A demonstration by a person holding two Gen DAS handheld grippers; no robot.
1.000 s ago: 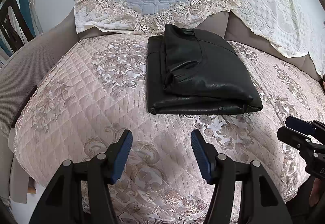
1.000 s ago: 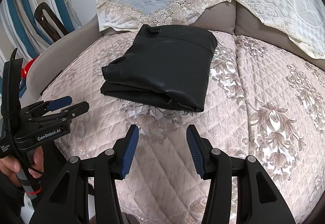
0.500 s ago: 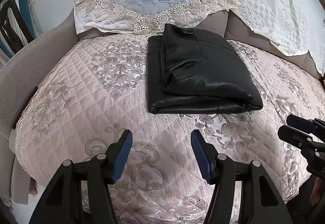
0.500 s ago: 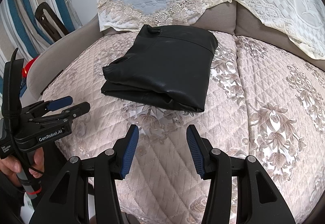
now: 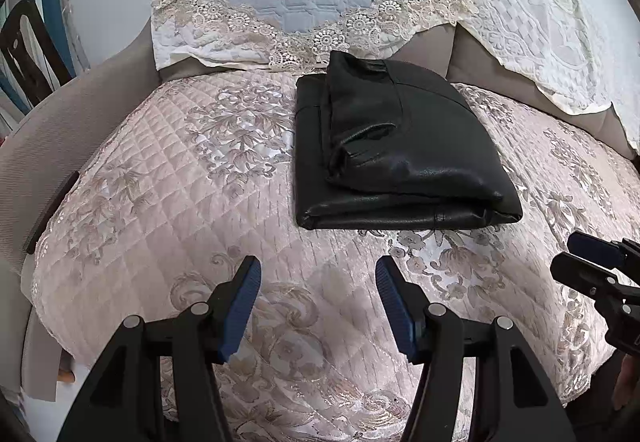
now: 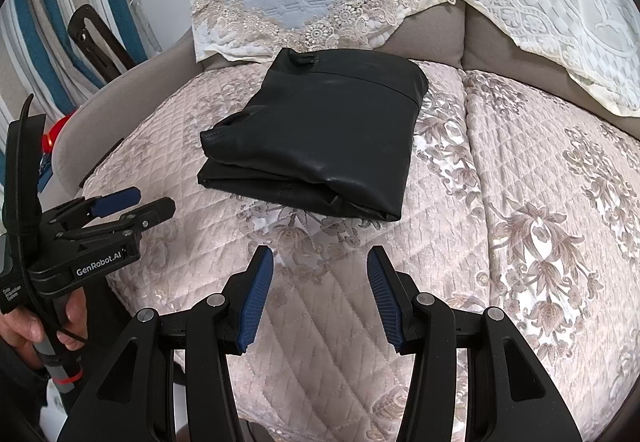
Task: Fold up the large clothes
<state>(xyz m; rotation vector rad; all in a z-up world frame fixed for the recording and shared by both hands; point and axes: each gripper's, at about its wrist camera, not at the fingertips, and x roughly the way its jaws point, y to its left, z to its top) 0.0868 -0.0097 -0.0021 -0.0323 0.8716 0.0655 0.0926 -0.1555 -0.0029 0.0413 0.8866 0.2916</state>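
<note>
Black leather-look garment [image 5: 400, 157] lies folded on the quilted sofa cover [image 5: 168, 177]; I hold left gripper [image 5: 318, 306] and right gripper [image 6: 320, 294] back, jaws released, empty, since folding looks finished.

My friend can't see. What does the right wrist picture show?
A folded black leather garment lies on a pink quilted sofa cover. The right tool hovers open and empty in front of it, with the left tool, in a hand, at the left edge.
</note>
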